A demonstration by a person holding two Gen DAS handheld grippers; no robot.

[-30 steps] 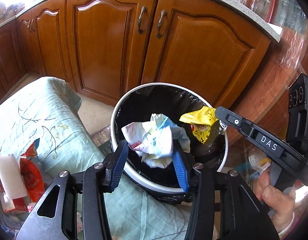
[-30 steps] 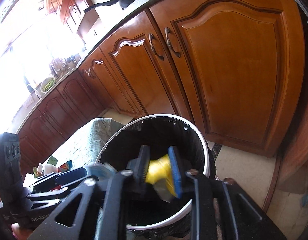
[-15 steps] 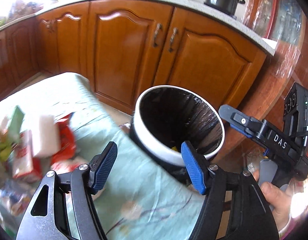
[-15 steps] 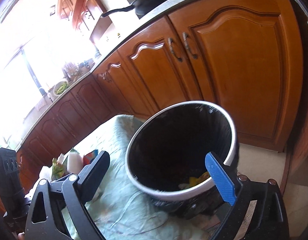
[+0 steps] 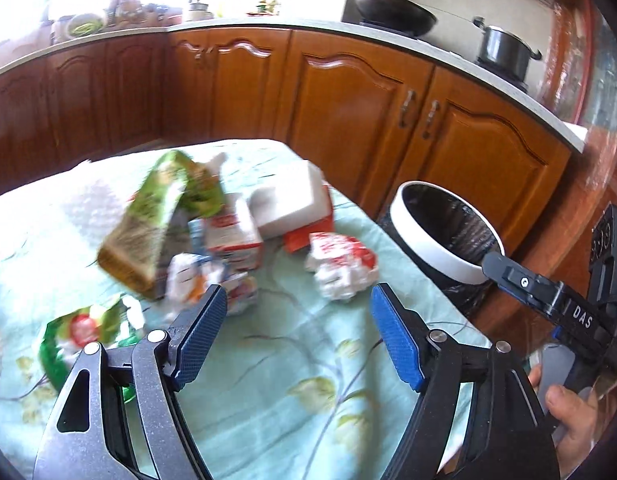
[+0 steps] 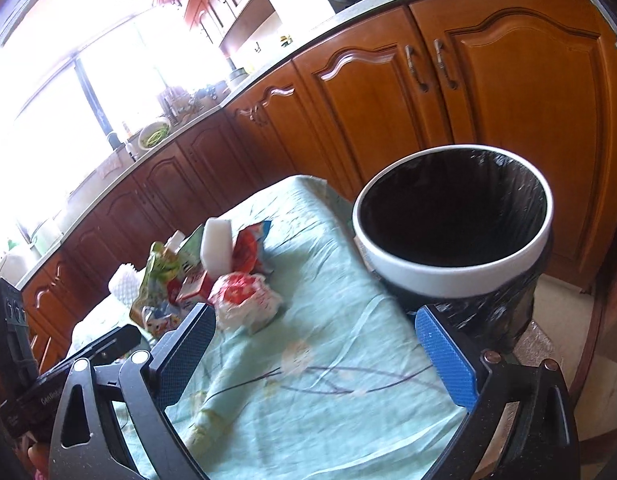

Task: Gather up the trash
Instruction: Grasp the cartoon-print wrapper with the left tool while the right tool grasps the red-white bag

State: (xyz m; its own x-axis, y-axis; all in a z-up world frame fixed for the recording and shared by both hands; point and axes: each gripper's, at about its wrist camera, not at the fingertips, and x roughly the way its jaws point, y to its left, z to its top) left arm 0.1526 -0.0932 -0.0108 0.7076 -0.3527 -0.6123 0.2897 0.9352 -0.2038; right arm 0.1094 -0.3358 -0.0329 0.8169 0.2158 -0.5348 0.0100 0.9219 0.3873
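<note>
Trash (image 5: 212,240) lies piled on your floral tablecloth (image 5: 292,364), bin (image 6: 452,240) at the table's edge beside it; your left gripper (image 5: 298,328) is opening with nothing between pads, your right gripper (image 6: 314,344) gapes wide and empty over bare cloth

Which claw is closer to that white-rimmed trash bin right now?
Right. The right claw hangs open just before the trash bin; the left claw, jaws opening and empty, is farther, over the tablecloth facing the wrappers.

My two wrist cameras look down along my jaws, sharing the pale-green floral tablecloth (image 5: 268,360) (image 6: 308,380) and white-rimmed, black-lined bin (image 5: 428,248) (image 6: 448,276).
</note>
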